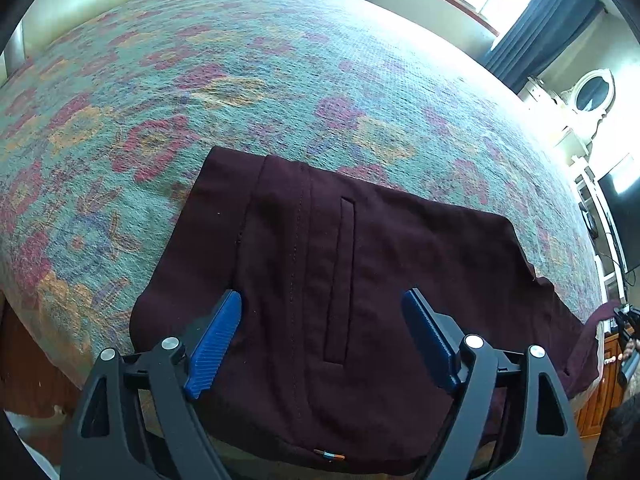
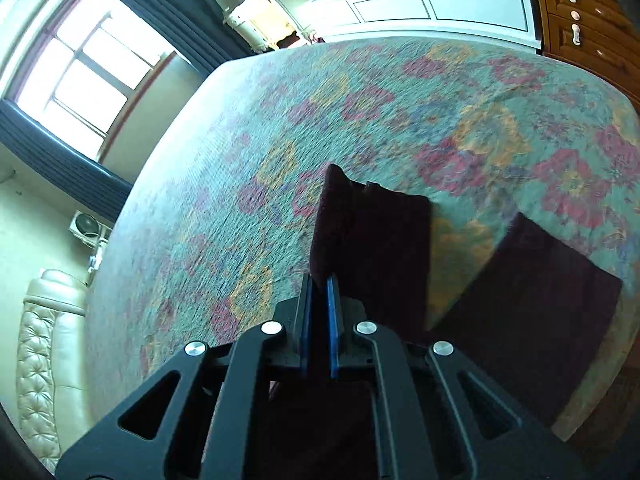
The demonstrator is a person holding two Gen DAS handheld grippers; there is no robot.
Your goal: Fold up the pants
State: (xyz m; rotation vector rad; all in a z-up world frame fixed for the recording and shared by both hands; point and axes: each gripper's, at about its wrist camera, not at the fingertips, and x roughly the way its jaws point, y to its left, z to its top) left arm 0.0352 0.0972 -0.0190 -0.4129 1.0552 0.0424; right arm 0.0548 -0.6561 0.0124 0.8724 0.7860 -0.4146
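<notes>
Maroon pants [image 1: 360,280] are lying on the floral bedspread [image 1: 240,60] near its edge. Left gripper [image 1: 322,308] is hovering, jaws apart, over the pocket area. Right gripper [image 2: 319,280] is pinching a leg end, lifting it, likely for folding. Window [image 2: 80,68], curtains, wooden drawers surrounding.

One pair of pants [image 1: 360,264] lies on one bedspread [image 1: 240,64]. Two grippers show: left gripper [image 1: 322,300], right gripper [image 2: 319,280].
</notes>
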